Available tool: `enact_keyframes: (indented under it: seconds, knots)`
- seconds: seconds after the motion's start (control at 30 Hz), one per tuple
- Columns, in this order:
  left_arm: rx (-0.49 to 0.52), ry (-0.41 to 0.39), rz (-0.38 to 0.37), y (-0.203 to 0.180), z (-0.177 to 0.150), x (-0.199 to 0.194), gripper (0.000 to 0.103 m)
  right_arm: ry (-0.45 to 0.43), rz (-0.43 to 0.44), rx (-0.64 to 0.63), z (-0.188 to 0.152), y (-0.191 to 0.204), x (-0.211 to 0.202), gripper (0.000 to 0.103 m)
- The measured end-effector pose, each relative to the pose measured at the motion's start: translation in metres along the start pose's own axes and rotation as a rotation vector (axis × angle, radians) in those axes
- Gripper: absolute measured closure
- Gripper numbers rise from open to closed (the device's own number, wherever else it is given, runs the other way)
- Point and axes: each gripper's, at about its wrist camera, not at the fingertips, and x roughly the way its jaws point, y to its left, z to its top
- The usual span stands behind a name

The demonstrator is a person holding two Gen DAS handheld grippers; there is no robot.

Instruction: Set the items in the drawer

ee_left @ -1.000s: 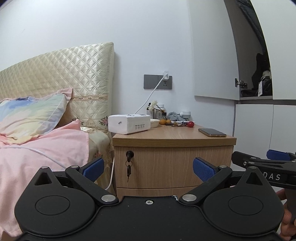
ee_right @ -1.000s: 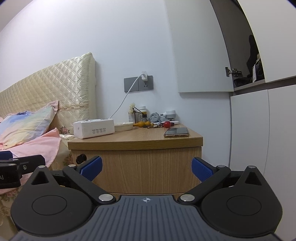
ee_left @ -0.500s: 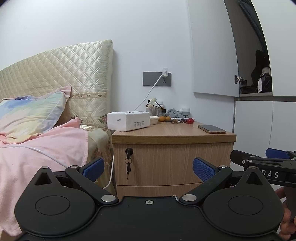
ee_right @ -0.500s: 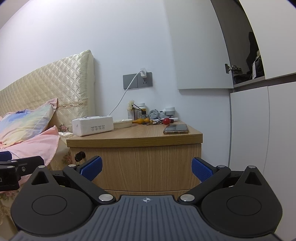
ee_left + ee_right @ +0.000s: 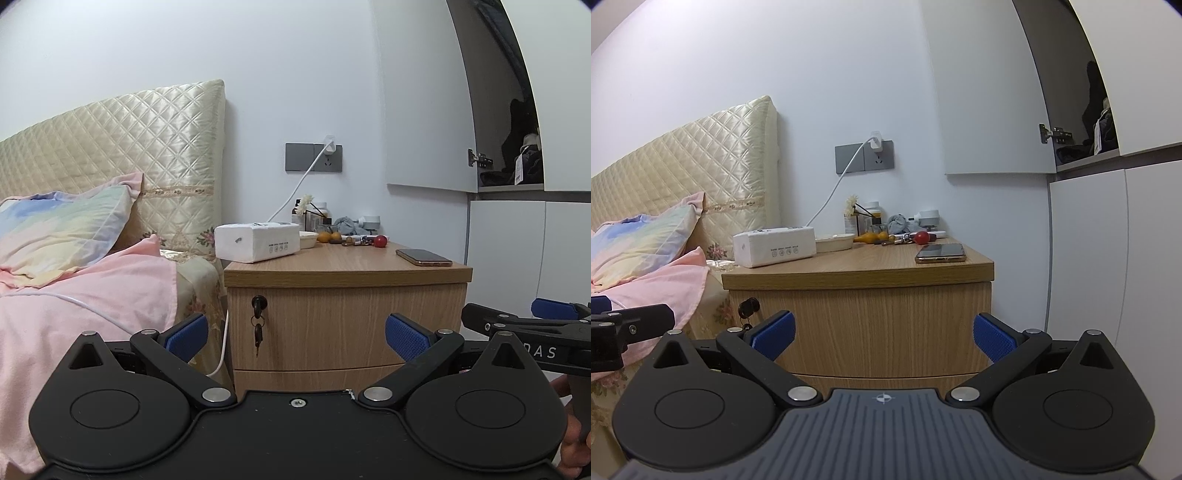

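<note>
Both the left tool and right tool gape empty, level with the closed drawer straight ahead, while the phone lies on the table above, nearer the right tool.

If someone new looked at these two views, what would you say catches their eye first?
Probably the wooden nightstand in the middle, its drawer shut with keys hanging from the lock. On top sit a white tissue pack at the left and a phone near the right edge. Both open grippers, left and right, face the drawer front.
</note>
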Motion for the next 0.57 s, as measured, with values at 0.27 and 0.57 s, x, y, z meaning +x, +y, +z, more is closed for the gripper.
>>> enact_keyframes:
  seconds: [0.27, 0.57]
  knots:
    - [-0.004, 0.007, 0.002, -0.0004, 0.0005, 0.0001, 0.001, 0.006, -0.01, 0.001, -0.0009, -0.0019, 0.0006, 0.0]
    - [-0.007, 0.006, 0.015, 0.0003, 0.0007, 0.0, 0.001, 0.001, -0.015, 0.001, -0.0007, -0.0021, 0.0006, 0.0]
